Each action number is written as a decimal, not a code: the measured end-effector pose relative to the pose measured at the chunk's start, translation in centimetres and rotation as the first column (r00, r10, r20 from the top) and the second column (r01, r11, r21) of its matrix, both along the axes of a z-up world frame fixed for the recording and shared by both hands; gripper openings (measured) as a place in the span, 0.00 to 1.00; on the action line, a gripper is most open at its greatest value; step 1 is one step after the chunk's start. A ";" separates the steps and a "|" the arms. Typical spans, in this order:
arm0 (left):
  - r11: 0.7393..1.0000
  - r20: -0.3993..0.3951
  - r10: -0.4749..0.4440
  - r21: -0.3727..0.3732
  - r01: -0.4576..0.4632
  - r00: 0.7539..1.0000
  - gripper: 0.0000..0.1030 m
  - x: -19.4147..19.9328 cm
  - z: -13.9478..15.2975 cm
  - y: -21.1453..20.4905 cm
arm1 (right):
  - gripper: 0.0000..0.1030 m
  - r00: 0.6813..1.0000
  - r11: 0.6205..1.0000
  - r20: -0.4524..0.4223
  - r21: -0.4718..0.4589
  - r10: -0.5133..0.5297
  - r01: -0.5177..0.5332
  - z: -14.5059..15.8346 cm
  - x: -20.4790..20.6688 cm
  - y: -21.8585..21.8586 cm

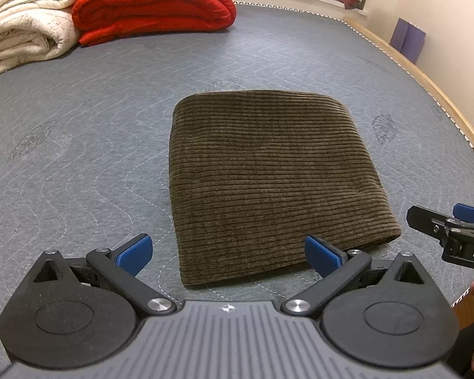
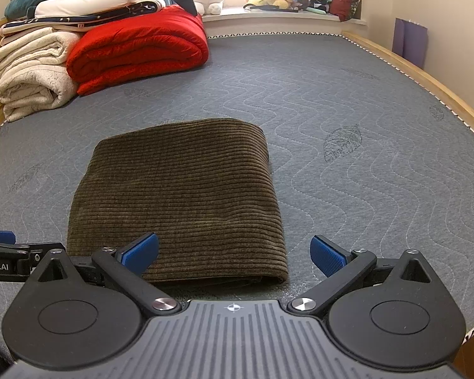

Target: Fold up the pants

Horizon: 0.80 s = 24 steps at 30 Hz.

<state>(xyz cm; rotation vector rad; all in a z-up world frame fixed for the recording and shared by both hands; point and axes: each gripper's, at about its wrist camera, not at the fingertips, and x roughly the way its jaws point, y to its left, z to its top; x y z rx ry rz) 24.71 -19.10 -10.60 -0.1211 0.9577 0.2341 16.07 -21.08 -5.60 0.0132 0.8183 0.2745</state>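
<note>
With the pants (image 1: 268,173) lying in a neat square on the mattress (image 1: 79,158), both the left gripper (image 1: 227,252) and the right gripper (image 2: 233,252) hang wide open and empty; folding looks finished, perhaps only a tidy-up left.

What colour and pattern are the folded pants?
The pants are dark olive-brown with ribbed corduroy stripes, clearest in the left wrist view.

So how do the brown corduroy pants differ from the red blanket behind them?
The pants are brown and ribbed; the red blanket is bright red and plush. The pants lie as a flat, thin rectangle near the grippers; the blanket is a thick, rounded bundle at the far end, beside the cream blanket. Nothing rests on the pants; bedding is stacked partly over the red blanket. Both are folded on the grey mattress.
</note>
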 end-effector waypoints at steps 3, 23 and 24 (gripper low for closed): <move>1.000 -0.002 -0.002 0.001 0.002 1.000 1.00 0.0 0.0 0.0 | 0.99 1.000 1.000 0.004 -0.002 0.001 -0.001 -0.1 0.0 0.1; 1.000 0.005 -0.012 0.006 0.012 1.000 1.00 -0.1 0.0 0.0 | 0.99 1.000 1.000 -0.007 -0.010 0.004 -0.004 -0.2 0.0 0.2; 1.000 0.005 -0.012 0.006 0.012 1.000 1.00 -0.1 0.0 0.0 | 0.99 1.000 1.000 -0.007 -0.010 0.004 -0.004 -0.2 0.0 0.2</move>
